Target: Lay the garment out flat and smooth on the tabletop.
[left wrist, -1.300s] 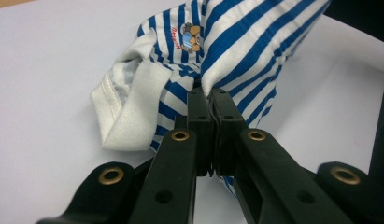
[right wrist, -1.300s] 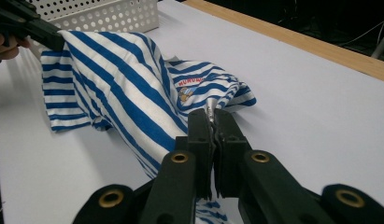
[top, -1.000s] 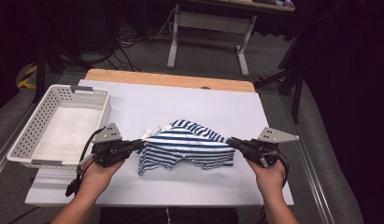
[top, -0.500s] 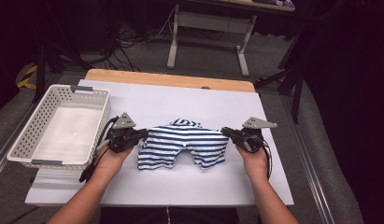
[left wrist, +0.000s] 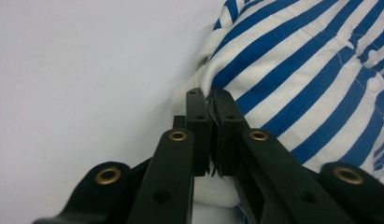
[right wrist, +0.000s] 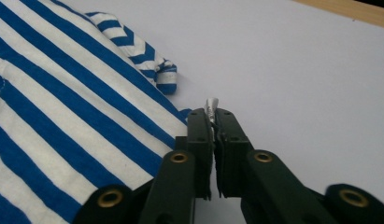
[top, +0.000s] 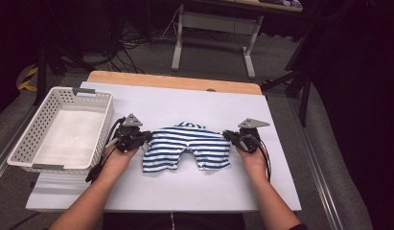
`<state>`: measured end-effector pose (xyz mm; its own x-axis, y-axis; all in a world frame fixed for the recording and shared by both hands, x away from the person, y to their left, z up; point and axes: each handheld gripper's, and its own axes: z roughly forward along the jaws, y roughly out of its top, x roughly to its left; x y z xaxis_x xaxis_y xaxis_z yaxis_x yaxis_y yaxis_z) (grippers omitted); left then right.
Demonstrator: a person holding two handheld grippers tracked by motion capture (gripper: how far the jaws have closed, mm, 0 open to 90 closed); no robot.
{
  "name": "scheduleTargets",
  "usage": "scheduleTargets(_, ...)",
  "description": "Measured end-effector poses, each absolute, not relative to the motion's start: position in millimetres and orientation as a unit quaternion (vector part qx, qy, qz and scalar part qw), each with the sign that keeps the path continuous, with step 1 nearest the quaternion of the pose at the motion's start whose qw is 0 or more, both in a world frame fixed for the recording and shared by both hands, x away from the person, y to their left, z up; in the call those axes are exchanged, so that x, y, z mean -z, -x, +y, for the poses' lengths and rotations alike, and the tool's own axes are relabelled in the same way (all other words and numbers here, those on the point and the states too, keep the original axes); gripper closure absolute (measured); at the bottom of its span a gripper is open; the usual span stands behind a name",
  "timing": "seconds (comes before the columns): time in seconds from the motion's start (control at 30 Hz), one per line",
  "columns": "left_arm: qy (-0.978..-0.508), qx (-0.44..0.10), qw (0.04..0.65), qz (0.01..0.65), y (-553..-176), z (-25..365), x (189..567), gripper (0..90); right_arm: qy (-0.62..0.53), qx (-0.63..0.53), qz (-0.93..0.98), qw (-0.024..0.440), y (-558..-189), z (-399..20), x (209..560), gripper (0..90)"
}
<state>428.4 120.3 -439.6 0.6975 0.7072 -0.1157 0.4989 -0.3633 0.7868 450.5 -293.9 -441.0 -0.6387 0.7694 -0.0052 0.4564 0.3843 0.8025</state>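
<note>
Both hands have moved forward and lower since the earlier frame, and the striped garment (top: 187, 146), bunched up then, now lies spread flat on the white worktop (top: 185, 191). Nearest the viewer, two forearms enter from six o'clock. Left tongs (top: 145, 136) sit at nine o'clock of the garment, right tongs (top: 227, 134) at three o'clock, each at a side edge of the cloth. In the left gripper view the left tongs (left wrist: 209, 100) are nearly closed, pinching a thin fold of the blue and white fabric (left wrist: 292, 79); its jaws have just been easing apart slightly. In the right gripper view the right tongs (right wrist: 212, 116) are likewise almost closed on a sliver of the cloth's edge (right wrist: 77, 107), also just loosening a little. Farther out, at ten o'clock, a white slotted basket (top: 22, 148) sits on the worktop's left edge.
</note>
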Motion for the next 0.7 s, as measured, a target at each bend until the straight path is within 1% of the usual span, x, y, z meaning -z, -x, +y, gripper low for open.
scheduleTargets(0.07, -0.815, -0.130, 0.433, 0.364, -424.0, 121.2, 434.8, 71.8, -0.373, -0.405, 0.812, 0.194, -448.7, -293.3, 439.4, 74.5)
scheduleTargets(0.13, -0.815, -0.137, 0.438, 0.354, -419.0, 121.7, 429.6, 63.7, -0.369, -0.406, 0.812, 0.200, -445.3, -293.5, 435.8, 68.4)
scheduleTargets(0.17, -0.815, -0.138, 0.439, 0.351, -416.6, 121.8, 427.4, 58.3, -0.364, -0.407, 0.812, 0.206, -441.7, -294.0, 432.0, 64.0)
scheduleTargets(0.23, -0.817, -0.146, 0.442, 0.340, -410.2, 122.9, 420.8, 54.0, -0.354, -0.410, 0.812, 0.216, -434.7, -294.8, 425.6, 61.2)
scheduleTargets(0.27, -0.816, -0.144, 0.446, 0.337, -406.6, 123.5, 417.6, 52.7, -0.349, -0.411, 0.813, 0.220, -430.2, -295.5, 421.9, 61.2)
scheduleTargets(0.33, -0.817, -0.128, 0.461, 0.322, -399.2, 123.7, 412.0, 51.5, -0.335, -0.424, 0.816, 0.206, -421.9, -297.0, 415.8, 61.2)
scheduleTargets(0.5, -0.830, -0.070, 0.484, 0.269, -385.7, 116.6, 406.3, 52.6, -0.268, -0.426, 0.846, 0.176, -402.8, -288.1, 407.7, 64.6)
scheduleTargets(0.63, -0.848, -0.037, 0.477, 0.228, -380.2, 105.7, 409.0, 55.6, -0.222, -0.415, 0.869, 0.156, -393.1, -274.8, 409.8, 65.2)
scheduleTargets(0.7, -0.858, -0.022, 0.465, 0.216, -378.8, 100.5, 412.3, 59.6, -0.203, -0.409, 0.878, 0.146, -390.4, -268.1, 412.9, 66.0)
